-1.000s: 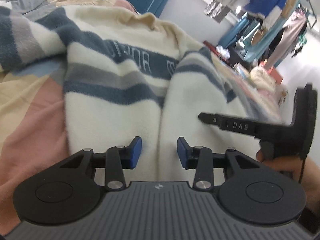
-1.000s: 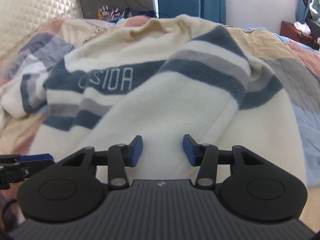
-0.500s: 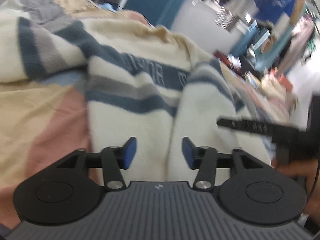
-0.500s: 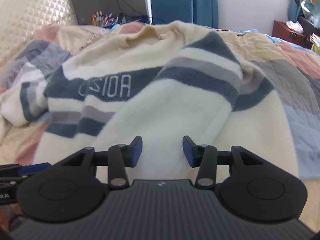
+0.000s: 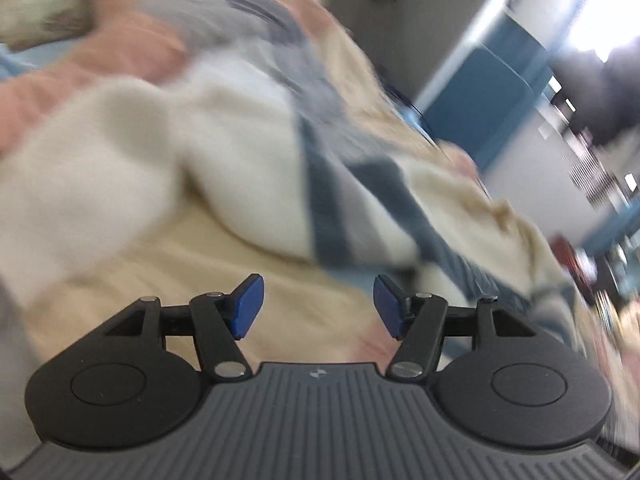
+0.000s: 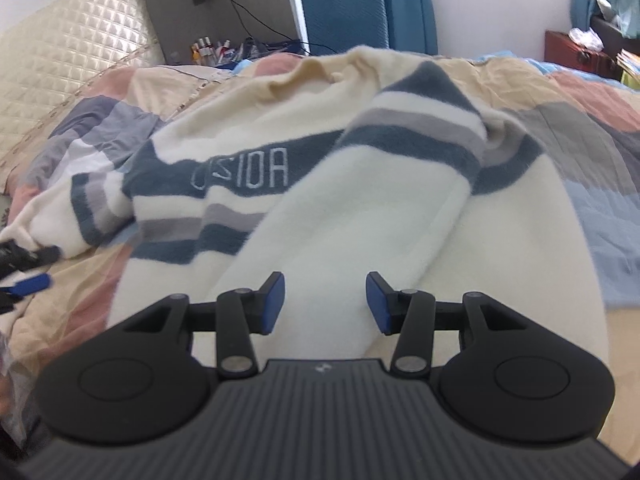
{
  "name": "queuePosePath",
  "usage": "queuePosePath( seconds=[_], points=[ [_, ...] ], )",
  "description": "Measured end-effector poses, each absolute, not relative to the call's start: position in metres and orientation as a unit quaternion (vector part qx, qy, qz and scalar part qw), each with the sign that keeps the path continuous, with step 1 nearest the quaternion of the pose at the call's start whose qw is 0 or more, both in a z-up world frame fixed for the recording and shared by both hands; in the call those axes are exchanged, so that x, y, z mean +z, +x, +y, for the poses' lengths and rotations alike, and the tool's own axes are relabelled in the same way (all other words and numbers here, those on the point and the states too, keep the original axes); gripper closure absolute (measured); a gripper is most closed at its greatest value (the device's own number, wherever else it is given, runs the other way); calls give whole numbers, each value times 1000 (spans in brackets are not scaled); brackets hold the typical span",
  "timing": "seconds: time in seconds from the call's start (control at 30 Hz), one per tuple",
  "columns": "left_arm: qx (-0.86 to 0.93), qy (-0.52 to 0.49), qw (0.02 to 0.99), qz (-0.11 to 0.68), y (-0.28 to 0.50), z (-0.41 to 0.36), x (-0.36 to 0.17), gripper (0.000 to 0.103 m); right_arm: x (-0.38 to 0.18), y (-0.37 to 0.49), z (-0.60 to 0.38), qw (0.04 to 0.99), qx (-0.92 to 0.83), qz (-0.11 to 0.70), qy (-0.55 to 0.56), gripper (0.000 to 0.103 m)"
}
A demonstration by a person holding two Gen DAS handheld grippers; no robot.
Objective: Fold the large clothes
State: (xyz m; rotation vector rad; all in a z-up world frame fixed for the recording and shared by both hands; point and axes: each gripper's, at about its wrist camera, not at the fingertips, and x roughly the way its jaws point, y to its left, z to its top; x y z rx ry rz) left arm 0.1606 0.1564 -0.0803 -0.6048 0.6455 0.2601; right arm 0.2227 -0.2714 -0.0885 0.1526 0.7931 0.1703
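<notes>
A cream fleece sweater (image 6: 360, 216) with navy and grey stripes lies spread on the bed, its right sleeve folded across the body. Its left sleeve (image 6: 80, 216) lies out to the left; it shows blurred in the left wrist view (image 5: 240, 168). My right gripper (image 6: 325, 300) is open and empty over the sweater's lower body. My left gripper (image 5: 316, 304) is open and empty above the bedspread, just short of the left sleeve. Its blue fingertips (image 6: 28, 286) show at the left edge of the right wrist view.
The bed has a patchwork bedspread (image 6: 592, 128) in pink, beige, grey and blue. A quilted headboard (image 6: 68, 48) stands at the back left, a cluttered bedside surface (image 6: 224, 50) and blue curtain (image 6: 360, 4) behind, a dark red cabinet (image 6: 572, 50) at the right.
My left gripper has swung fast to the left, from over the sweater's body to the left sleeve, and its jaws have opened wider. My right gripper has pulled back slightly.
</notes>
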Motion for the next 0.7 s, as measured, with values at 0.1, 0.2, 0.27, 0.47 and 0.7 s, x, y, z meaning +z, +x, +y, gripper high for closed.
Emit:
queuePosePath(
  seconds=[0.1,0.2,0.27,0.47,0.7],
  points=[
    [192,-297,891,284,142,197,-65,37,-90,224,-272,915,81,387,78,55],
    [242,-321,879,256,117,241,-52,37,-90,223,-271,915,83,387,81,55],
    [250,-319,876,259,109,264,-48,37,-90,222,-272,914,85,387,85,55],
    [242,-288,885,274,91,303,-65,35,-93,225,-270,909,93,395,94,53],
    [167,-340,888,262,97,320,-90,36,-95,230,-264,903,94,406,105,53]
  ],
)
